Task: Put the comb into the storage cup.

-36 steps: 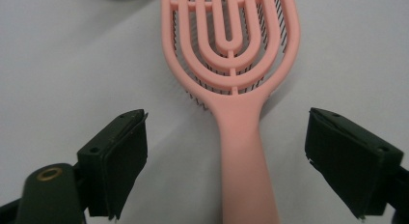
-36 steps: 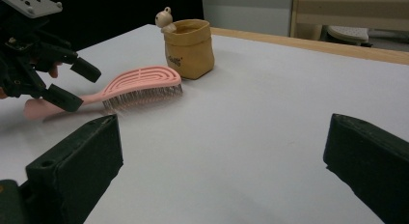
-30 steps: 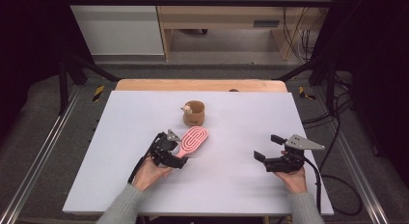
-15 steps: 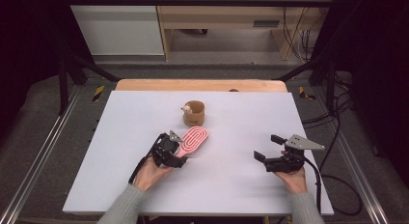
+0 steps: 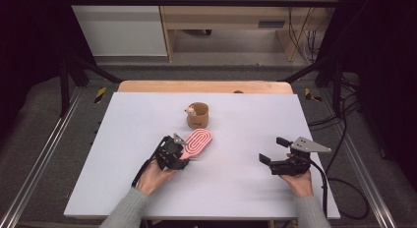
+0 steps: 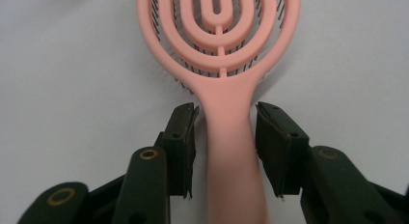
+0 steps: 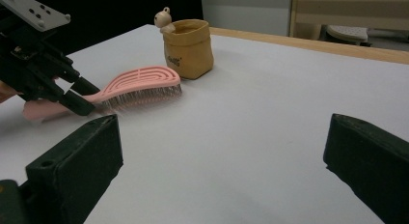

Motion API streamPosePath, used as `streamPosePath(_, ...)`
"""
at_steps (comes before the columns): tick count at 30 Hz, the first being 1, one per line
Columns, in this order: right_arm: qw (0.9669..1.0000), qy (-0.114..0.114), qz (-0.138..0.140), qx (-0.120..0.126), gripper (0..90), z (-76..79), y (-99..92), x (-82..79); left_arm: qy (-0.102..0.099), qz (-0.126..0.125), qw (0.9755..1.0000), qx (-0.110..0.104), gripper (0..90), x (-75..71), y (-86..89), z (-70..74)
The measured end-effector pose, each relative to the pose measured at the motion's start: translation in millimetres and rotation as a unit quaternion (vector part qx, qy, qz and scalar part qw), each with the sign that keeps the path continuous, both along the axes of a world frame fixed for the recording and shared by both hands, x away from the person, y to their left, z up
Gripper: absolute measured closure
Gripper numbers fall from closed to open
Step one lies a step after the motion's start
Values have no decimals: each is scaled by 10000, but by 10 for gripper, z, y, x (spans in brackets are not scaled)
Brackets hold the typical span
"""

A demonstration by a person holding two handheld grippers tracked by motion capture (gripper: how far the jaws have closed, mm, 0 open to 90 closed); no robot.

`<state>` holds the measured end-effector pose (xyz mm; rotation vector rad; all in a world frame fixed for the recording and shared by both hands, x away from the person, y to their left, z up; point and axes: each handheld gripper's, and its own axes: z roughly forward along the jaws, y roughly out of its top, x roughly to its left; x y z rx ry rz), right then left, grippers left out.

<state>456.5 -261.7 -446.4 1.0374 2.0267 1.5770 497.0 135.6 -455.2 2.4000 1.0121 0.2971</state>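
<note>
Hairbrush [image 6: 224,64] handle lies between the left gripper [image 6: 226,137] jaws, just narrowed but not yet touching; head points to twelve o'clock; right gripper [image 5: 275,156] idles wide.

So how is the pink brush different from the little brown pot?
The brush is pink and lies flat, bristles down; the pot is brown and stands upright. The brush is long with looping slots; the pot is short and round, with a tiny animal figure on its rim. The brush's handle sits between the left gripper jaws, which have just been closing; the pot stands free. Both rest on the white table.
</note>
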Motion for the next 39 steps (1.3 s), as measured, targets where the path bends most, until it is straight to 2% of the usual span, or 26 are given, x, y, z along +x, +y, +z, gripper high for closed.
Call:
streamPosePath(16,10000,-3,-13,7,7,2,-5,1,51,-3,10000,-26,681,5,-4,-8)
streamPosePath(20,10000,-3,-12,17,7,2,-6,1,-20,-4,10000,14,685,0,-7,-8)
streamPosePath(39,10000,27,-16,20,7,0,-7,4,-32,-46,10000,-31,693,-14,8,11)
